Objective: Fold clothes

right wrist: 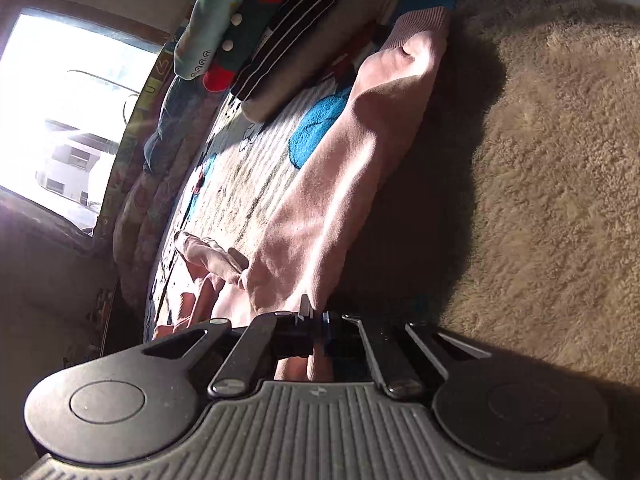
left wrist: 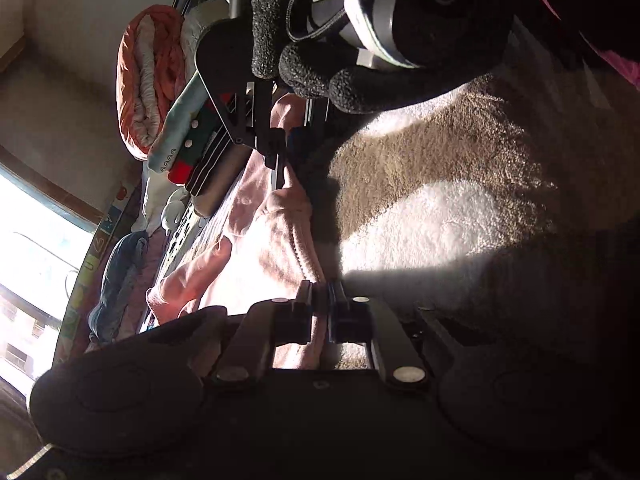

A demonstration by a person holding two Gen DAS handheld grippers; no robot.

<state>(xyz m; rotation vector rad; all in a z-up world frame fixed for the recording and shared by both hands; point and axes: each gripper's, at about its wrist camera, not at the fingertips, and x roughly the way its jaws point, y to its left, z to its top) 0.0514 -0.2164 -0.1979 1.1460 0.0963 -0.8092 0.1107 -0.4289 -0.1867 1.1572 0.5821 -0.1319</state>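
Observation:
A pink garment lies stretched over the bed, and both grippers pinch its edge. In the left wrist view my left gripper is shut on the near part of that pink cloth. Farther along the same edge, my right gripper clamps the cloth, held by a black-gloved hand. In the right wrist view the right gripper is shut on the pink garment, which runs away to a ribbed cuff.
A fluffy brown-and-white blanket covers one side. Beside the garment is a patterned mat with blue patches. A stack of folded clothes, an orange quilt and blue denim lie near a bright window.

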